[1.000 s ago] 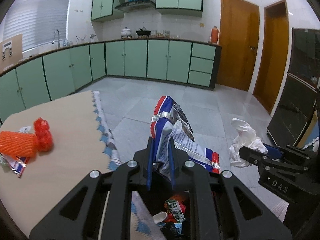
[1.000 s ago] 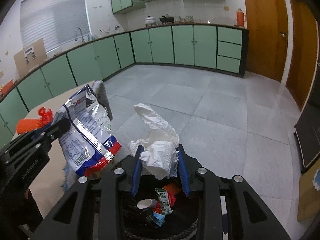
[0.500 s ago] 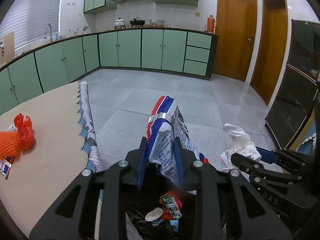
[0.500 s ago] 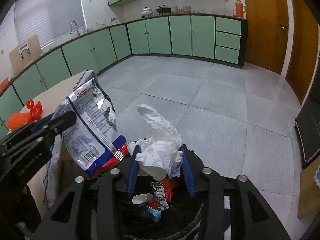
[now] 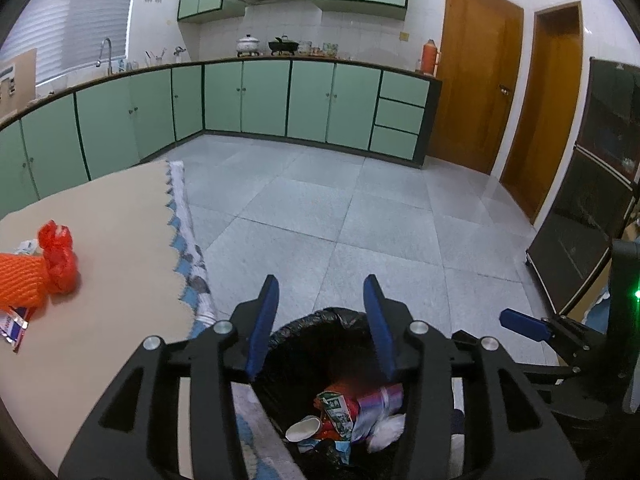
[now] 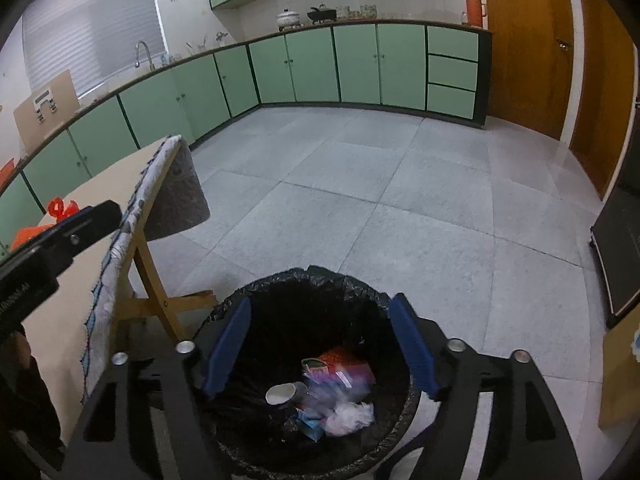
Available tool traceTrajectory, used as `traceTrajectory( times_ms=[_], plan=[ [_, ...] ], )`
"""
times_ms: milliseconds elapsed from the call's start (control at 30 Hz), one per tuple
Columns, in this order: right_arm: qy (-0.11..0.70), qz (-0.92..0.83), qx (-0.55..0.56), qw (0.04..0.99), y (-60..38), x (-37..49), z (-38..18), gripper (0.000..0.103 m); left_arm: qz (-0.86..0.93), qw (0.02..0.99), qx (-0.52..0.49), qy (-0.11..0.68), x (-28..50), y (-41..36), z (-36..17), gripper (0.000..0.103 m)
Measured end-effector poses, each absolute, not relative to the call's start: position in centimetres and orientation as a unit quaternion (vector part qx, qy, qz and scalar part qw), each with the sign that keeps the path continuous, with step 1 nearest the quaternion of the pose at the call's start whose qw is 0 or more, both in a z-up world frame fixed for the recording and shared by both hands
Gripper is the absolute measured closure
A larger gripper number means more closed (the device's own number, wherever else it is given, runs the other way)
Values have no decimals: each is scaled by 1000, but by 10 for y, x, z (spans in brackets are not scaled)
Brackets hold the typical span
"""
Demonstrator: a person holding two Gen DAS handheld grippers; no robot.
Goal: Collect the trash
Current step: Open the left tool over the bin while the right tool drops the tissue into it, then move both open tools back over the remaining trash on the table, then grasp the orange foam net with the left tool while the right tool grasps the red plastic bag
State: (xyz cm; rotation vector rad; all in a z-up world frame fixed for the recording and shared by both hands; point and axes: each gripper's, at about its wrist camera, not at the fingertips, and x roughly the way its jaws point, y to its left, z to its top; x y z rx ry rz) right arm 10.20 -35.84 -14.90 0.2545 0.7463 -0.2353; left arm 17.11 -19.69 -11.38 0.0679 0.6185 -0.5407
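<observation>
Left wrist view showing the left claw (image 5: 320, 320) hovering over a bin (image 5: 304, 320) lined with crinkled glossy black plastic, blue pads opening with nothing between them. Lying below and beyond the fingertips, down inside the bin: a crumpled foil snack bag (image 5: 376, 400) in blue, white and red, a small white paper cup (image 5: 303, 429) on its side, a green-printed wrapper (image 5: 336, 410), and a wad of white tissue (image 5: 386, 426), somewhat blurred. Resting well to the left on the beige worktop (image 5: 112, 248): an orange foam net sleeve (image 5: 20, 280) touching a knotted red plastic bag (image 5: 58, 258), with a flat striped packet (image 5: 14, 322) poking out beneath the net. Hanging off the worktop's edge, a cloth with a scalloped blue-and-white border (image 5: 182, 240). Peeking in at the right edge, the right claw (image 5: 524, 325), one blue pad visible. Right wrist view looking down into the same bin (image 6: 280, 280) from directly above, the right claw (image 6: 320, 340) opening wide and gripping nothing, pads straddling the round rim. Sitting at the bottom, the cup (image 6: 280, 394), the blurred foil bag (image 6: 340, 376) and the soft crumpled tissue (image 6: 350, 416) close together, well beneath the fingertips. Standing just left of the bin, the worktop's wooden folding legs (image 6: 156, 280).
</observation>
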Motion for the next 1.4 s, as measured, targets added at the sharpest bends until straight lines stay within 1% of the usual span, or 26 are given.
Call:
traceTrajectory(
  times_ms=[33, 67, 133, 233, 267, 333, 500, 667, 900, 1167, 1400],
  plan=[
    [358, -115, 123, 918, -358, 101, -146, 23, -260, 919, 31, 296, 170, -193, -111, 57],
    [351, -116, 121, 921, -355, 100, -142, 22, -257, 921, 29, 292, 169, -189, -108, 56],
    [340, -115, 117, 926, -352, 99, -134, 16, -250, 925, 25, 286, 170, -179, -101, 48],
    [316, -106, 111, 936, -341, 96, -118, 10, -235, 933, 19, 273, 169, -159, -91, 40],
    [310, -102, 110, 939, -338, 96, -114, 9, -228, 936, 19, 267, 168, -152, -87, 39],
    [295, -93, 106, 945, -328, 97, -104, 7, -212, 943, 18, 257, 167, -136, -80, 31],
    [262, -56, 93, 959, -292, 111, -81, 6, -150, 959, 10, 239, 167, -76, -67, 27],
    [242, -14, 81, 967, -247, 134, -70, 6, -76, 969, 9, 233, 176, -14, -62, 26],
    [234, 38, 60, 970, -183, 174, -69, 6, 11, 973, 13, 231, 183, 61, -66, 26],
    [241, 80, 36, 967, -120, 221, -80, 6, 48, 970, 6, 236, 198, 108, -73, 26],
    [259, 92, 28, 961, -87, 259, -93, 7, 58, 969, 6, 241, 221, 124, -80, 26]
  ],
)
